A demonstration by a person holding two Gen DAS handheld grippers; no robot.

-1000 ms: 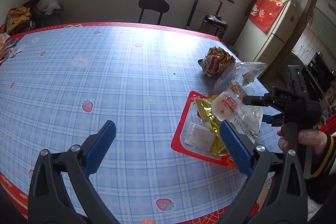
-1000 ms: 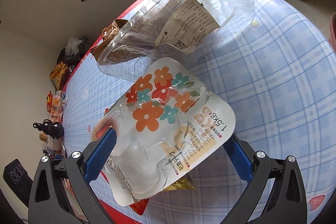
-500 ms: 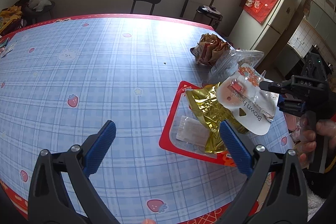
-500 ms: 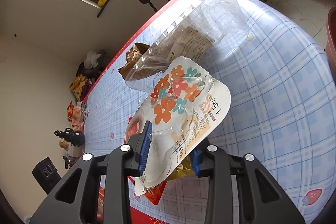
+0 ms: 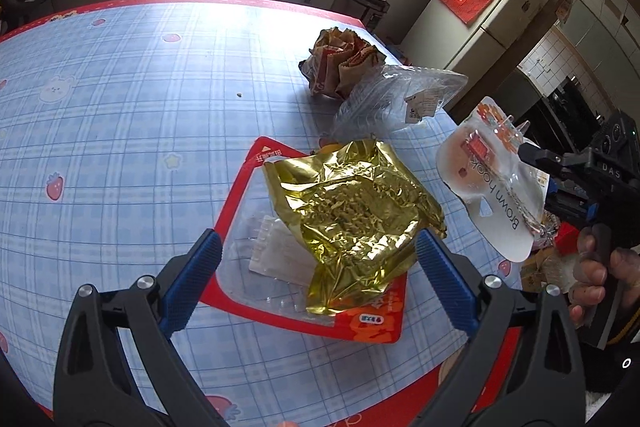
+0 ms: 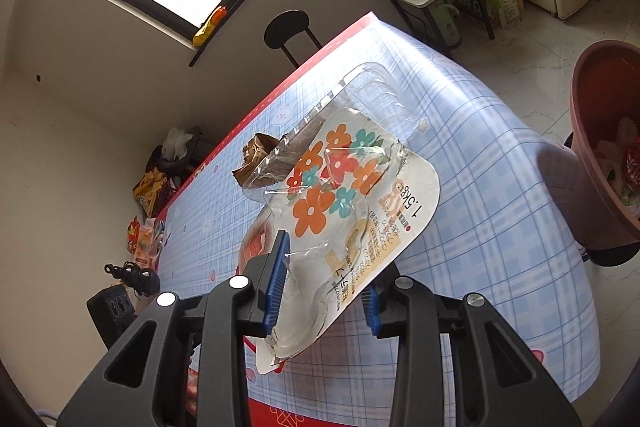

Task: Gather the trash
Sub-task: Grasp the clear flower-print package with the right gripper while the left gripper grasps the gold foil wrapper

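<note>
Lifted clear of the table now, up from the pile where it lay a second ago: one flowered blister pack, pinched between the blue pads of the right gripper, jaws drawn in from a wide spread. Lower edge of that pack cut off behind the fingers. Closer in than before, left gripper, jaws spread wide, hovering over one crumpled gold foil bag with nothing pinched. Under the foil, one red-edged packet, mostly covered; small white sachet beside it, hard to make out. Further back, one clear plastic tray and one brown paper wrapper, partly overlapping. At far right, one brown bin, cut by the frame edge, contents blurred.
</note>
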